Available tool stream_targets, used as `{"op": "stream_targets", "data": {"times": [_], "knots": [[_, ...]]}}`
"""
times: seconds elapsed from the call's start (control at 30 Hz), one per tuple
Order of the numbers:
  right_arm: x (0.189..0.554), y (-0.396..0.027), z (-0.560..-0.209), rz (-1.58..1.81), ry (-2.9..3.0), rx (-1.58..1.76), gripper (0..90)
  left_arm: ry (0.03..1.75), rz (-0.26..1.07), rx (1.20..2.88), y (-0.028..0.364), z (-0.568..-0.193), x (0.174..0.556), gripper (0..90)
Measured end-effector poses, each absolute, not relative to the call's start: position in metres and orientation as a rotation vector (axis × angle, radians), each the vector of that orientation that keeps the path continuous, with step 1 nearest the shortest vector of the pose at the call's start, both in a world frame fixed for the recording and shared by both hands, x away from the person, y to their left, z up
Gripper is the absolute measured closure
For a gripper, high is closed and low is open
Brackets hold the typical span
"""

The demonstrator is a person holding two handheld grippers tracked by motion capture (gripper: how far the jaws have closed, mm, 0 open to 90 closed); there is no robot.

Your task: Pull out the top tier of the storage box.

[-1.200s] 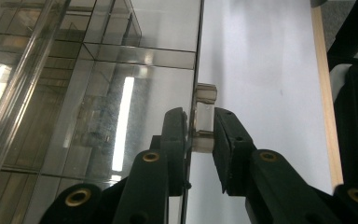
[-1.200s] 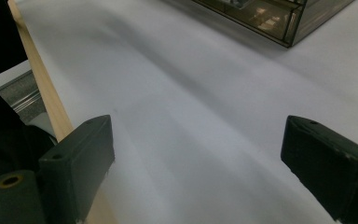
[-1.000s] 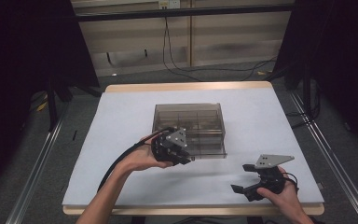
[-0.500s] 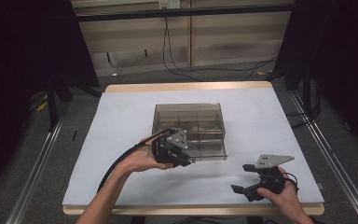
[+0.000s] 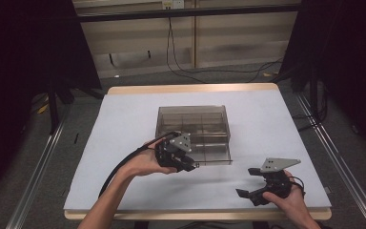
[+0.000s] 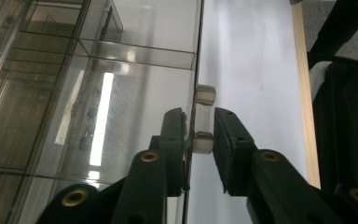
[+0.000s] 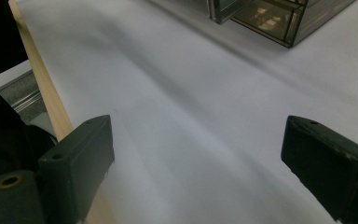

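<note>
Compartment box [image 5: 193,129] of smoky clear plastic sits near the middle of the table [image 5: 124,124], on the white sheet that covers the tabletop; a strip of bare wood shows along the far and near edges. Inner dividers split the box into several cells, seen through its walls in the high view and the left gripper view. Contents of the cells cannot be made out.

Left gripper [image 5: 186,162] is at the near left corner of the box, held by the person's left hand [image 5: 147,160], its cable trailing back along the forearm. In the left gripper view its 2 black jaws are pinched in on a small clear handle [image 6: 204,122] that sticks out from the thin front panel, 1 jaw on each side of it; whether both pads actually touch it is hard to tell.

Right gripper [image 5: 250,183] rests low near the table's near right edge, well apart from the box, in the right hand [image 5: 286,198]. Its jaws stand spread wide over bare sheet, nothing between them.
</note>
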State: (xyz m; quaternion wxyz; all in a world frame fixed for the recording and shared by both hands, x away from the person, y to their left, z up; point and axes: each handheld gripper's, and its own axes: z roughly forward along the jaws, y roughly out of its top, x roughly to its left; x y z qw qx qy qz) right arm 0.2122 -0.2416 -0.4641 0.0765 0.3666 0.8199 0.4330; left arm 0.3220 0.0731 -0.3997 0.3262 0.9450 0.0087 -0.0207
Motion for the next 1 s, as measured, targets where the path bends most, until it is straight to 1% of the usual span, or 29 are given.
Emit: {"op": "stream_targets", "data": {"times": [0.17, 0.33, 0.37, 0.4, 0.5, 0.53, 0.6, 0.7, 0.83, 0.97, 1.0], "knots": [[0.212, -0.242, -0.464, 1.299, 2.457, 1.101, 9.3, 0.049, -0.023, 2.448, 0.074, -0.395, 0.319, 58.9], [0.212, -0.242, -0.464, 1.297, 2.456, 1.102, 9.3, 0.112, 0.066, 2.425, 0.080, -0.391, 0.316, 36.9], [0.212, -0.242, -0.464, 1.298, 2.457, 1.100, 9.3, 0.138, 0.100, 2.417, 0.082, -0.392, 0.316, 29.2], [0.212, -0.242, -0.464, 1.298, 2.457, 1.100, 9.3, 0.150, 0.110, 2.406, 0.083, -0.391, 0.316, 29.2], [0.212, -0.242, -0.464, 1.297, 2.457, 1.100, 9.3, 0.187, 0.180, 2.378, 0.092, -0.390, 0.316, 23.5], [0.212, -0.242, -0.464, 1.297, 2.455, 1.101, 9.2, 0.217, 0.198, 2.348, 0.094, -0.390, 0.316, 19.3], [0.212, -0.242, -0.464, 1.296, 2.456, 1.099, 9.2, 0.257, 0.225, 2.320, 0.101, -0.387, 0.316, 17.3], [0.212, -0.242, -0.464, 1.298, 2.455, 1.098, 9.2, 0.305, 0.291, 2.297, 0.112, -0.385, 0.315, 11.4], [0.212, -0.242, -0.464, 1.297, 2.454, 1.100, 9.2, 0.342, 0.332, 2.282, 0.121, -0.385, 0.313, 9.7], [0.212, -0.243, -0.463, 1.297, 2.450, 1.102, 9.2, 0.409, 0.377, 2.233, 0.134, -0.387, 0.306, 9.4], [0.212, -0.243, -0.463, 1.297, 2.450, 1.101, 9.2, 0.449, 0.396, 2.205, 0.139, -0.387, 0.303, 10.0]]}}
